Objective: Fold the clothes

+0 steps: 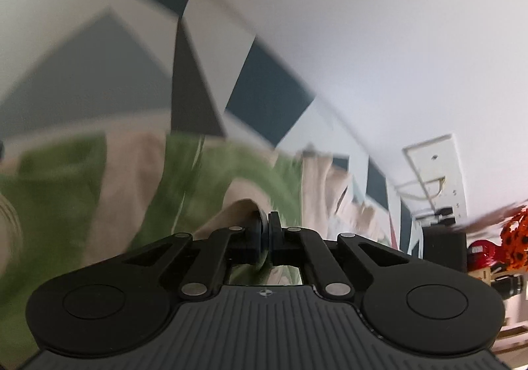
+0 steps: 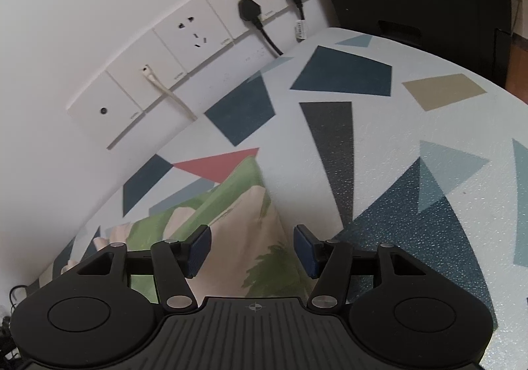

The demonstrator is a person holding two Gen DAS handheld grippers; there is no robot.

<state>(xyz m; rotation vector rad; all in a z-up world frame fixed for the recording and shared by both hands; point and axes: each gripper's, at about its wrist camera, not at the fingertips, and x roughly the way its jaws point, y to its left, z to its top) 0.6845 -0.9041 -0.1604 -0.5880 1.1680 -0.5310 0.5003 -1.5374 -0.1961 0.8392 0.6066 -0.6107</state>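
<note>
Soft green-and-cream garment (image 1: 204, 178) in pinched left gripper (image 1: 265, 231)

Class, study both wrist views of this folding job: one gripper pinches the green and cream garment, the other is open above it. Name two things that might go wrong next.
1. The left gripper pinches only a small edge of the garment, and that view is blurred as if moving fast; the cloth may slip out.
2. The right gripper is open over the garment's corner, which lies near the wall sockets and plugged cables; a wide swing might snag them.
</note>
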